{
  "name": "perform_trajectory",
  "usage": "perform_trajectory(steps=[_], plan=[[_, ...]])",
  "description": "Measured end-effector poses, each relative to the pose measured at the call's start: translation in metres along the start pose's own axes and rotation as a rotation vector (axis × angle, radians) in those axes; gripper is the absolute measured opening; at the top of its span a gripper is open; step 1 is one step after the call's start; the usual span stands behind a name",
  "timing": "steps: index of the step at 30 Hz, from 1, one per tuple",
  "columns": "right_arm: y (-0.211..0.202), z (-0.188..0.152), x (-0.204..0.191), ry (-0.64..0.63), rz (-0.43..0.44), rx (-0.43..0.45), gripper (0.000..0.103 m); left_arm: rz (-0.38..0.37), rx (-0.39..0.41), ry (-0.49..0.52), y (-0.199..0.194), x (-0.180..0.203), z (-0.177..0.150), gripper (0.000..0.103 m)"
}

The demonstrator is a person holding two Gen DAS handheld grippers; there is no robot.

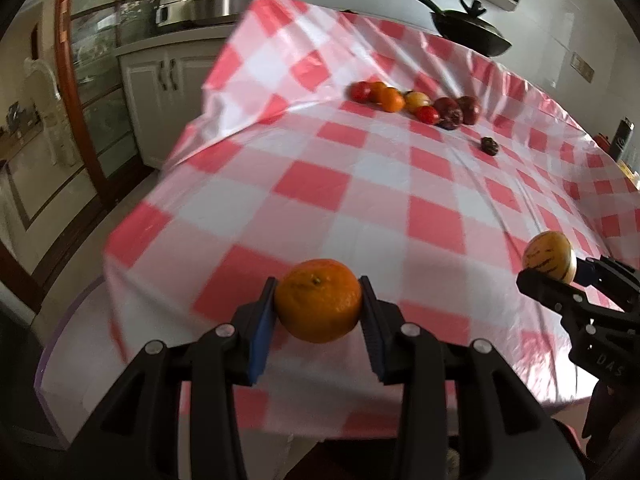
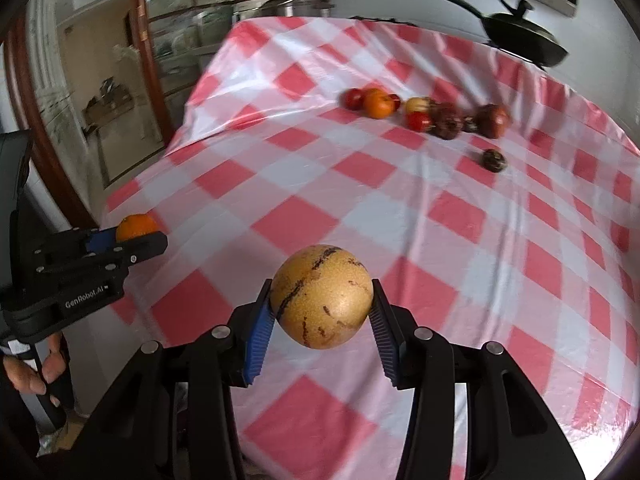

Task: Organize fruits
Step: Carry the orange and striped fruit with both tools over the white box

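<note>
My left gripper (image 1: 319, 300) is shut on an orange (image 1: 319, 305), held above the near left edge of the red-and-white checked tablecloth (image 1: 360, 184). My right gripper (image 2: 322, 300) is shut on a round yellow fruit with dark streaks (image 2: 322, 296), held over the near part of the cloth. Each gripper shows in the other's view: the right one (image 1: 550, 268) at the right edge with the yellow fruit (image 1: 548, 256), the left one (image 2: 136, 240) at the left with the orange (image 2: 136, 227). A row of several fruits (image 1: 416, 105) lies at the far side of the table.
One small dark fruit (image 1: 489, 145) lies apart, to the right of the row. A black lidded pan (image 1: 470, 30) stands beyond the far edge, and a metal cooker (image 1: 200, 6) sits on a white cabinet at the back left. A person's hand (image 2: 32, 372) grips the left handle.
</note>
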State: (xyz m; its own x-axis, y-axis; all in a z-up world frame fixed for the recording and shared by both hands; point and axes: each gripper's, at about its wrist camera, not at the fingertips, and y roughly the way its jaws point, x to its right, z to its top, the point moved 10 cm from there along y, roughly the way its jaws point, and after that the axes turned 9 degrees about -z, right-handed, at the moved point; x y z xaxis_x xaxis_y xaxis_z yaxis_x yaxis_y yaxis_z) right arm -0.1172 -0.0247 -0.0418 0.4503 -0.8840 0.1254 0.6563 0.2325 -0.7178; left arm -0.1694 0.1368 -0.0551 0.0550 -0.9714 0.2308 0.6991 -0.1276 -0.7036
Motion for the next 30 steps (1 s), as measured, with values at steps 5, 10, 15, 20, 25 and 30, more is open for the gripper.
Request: perform_trajectory(steps=[5, 10, 15, 20, 25, 30], plan=[[-0.006, -0.003, -0.04, -0.081, 0.054, 0.006, 0.046, 0.019, 0.019, -0.049, -0.021, -0.029, -0.011, 0.04], [-0.02, -0.008, -0.093, -0.217, 0.131, 0.041, 0.046, 0.052, 0.036, -0.089, -0.044, -0.057, -0.029, 0.04], [-0.032, -0.021, -0.153, -0.37, 0.225, 0.065, 0.046, 0.105, 0.04, -0.166, -0.067, -0.095, -0.055, 0.04], [-0.038, -0.047, -0.216, -0.557, 0.313, 0.073, 0.046, 0.184, 0.07, -0.277, -0.093, -0.143, -0.089, 0.04], [-0.027, -0.08, -0.274, -0.689, 0.422, 0.016, 0.046, 0.289, 0.04, -0.389, -0.1, -0.192, -0.134, 0.04], [0.002, -0.115, -0.311, -0.788, 0.472, -0.069, 0.046, 0.36, -0.015, -0.5, -0.092, -0.232, -0.173, 0.04]])
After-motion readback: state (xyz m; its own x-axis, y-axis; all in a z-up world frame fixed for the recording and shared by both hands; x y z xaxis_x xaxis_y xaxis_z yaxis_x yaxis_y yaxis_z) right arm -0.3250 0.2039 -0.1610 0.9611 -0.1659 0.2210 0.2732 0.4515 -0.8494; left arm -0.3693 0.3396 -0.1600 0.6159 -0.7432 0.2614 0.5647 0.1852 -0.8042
